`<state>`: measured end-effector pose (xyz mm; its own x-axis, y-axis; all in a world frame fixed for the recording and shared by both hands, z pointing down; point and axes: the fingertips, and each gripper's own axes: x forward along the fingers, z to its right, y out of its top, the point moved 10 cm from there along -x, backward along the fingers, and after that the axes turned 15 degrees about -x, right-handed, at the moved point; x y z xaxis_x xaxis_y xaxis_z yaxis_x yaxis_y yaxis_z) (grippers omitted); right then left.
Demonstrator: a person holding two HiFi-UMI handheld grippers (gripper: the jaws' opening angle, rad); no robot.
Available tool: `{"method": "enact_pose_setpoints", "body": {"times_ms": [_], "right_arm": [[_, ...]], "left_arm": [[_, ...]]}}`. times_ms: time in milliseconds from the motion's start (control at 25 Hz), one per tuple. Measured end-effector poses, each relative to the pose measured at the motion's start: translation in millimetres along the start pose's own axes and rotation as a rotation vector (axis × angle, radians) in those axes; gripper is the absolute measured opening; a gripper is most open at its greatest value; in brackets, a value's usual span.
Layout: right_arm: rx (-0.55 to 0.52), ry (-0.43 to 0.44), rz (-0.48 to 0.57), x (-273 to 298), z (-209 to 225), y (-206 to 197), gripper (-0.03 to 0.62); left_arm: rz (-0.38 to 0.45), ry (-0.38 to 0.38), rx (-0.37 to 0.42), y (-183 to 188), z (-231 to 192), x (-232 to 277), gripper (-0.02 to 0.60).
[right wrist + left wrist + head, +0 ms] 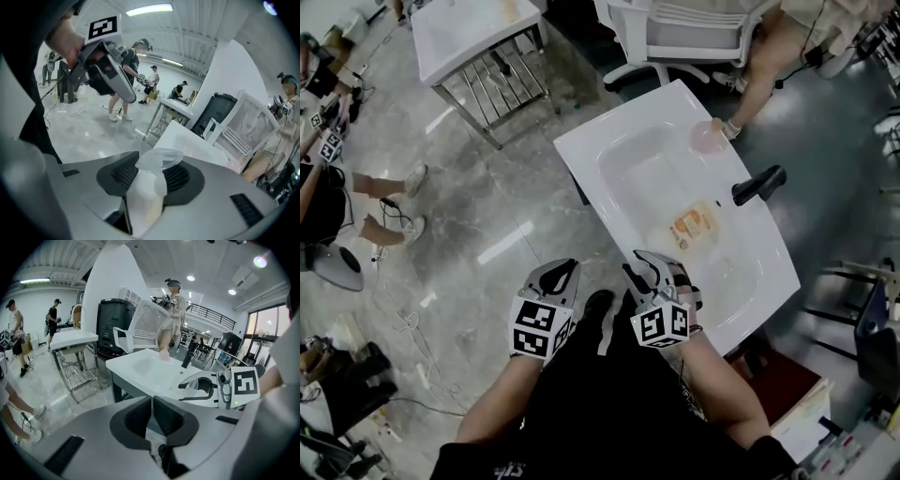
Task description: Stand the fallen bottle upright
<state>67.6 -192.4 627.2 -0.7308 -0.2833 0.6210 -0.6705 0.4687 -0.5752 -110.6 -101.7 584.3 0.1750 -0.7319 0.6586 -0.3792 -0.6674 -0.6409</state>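
Observation:
A white sink counter (581, 150) with a black faucet (757, 185) lies just ahead of me. Inside its basin an orange-labelled bottle (694, 227) rests on its side. My right gripper (652, 268) hovers at the counter's near edge, shut on a translucent white bottle (144, 199) whose clear pump head (160, 159) pokes up between the pads. In the right gripper view the gripper (150, 172) has the bottle filling its gap. My left gripper (561, 274) hangs over the floor left of the counter; in its own view it (151, 405) is shut and holds nothing.
A pink cup (708, 139) stands at the counter's far edge, where a person (769, 47) stands. A white table with a wire rack (492, 70) and a white chair (675, 28) stand beyond. Other people and cables (398, 319) are on the floor at the left.

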Motion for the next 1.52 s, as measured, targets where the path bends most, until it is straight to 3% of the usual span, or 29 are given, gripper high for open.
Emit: {"method": "enact_pose_setpoints", "body": {"times_ms": [120, 280, 400, 680, 1240, 1520], "right_arm": [[-0.068, -0.014, -0.02, 4, -2, -2, 0.16], [-0.017, -0.013, -0.014, -5, -6, -6, 0.16], [0.067, -0.044, 0.011, -20, 2, 4, 0.16], [0.387, -0.157, 0.077, -58, 39, 34, 0.156], [0.69, -0.389, 0.046, -145, 37, 24, 0.15], [0.8, -0.529, 0.063, -210, 45, -4, 0.143]], "left_arm": [[-0.002, 0.001, -0.007, -3, -1, -6, 0.032], [0.007, -0.007, -0.005, -5, 0, -15, 0.032], [0.018, -0.019, 0.002, -1, 0, -21, 0.032], [0.029, -0.082, 0.033, 7, 6, -25, 0.032], [0.047, -0.229, 0.152, 31, 28, -29, 0.032], [-0.004, -0.324, 0.252, 39, 80, -3, 0.032]]}}
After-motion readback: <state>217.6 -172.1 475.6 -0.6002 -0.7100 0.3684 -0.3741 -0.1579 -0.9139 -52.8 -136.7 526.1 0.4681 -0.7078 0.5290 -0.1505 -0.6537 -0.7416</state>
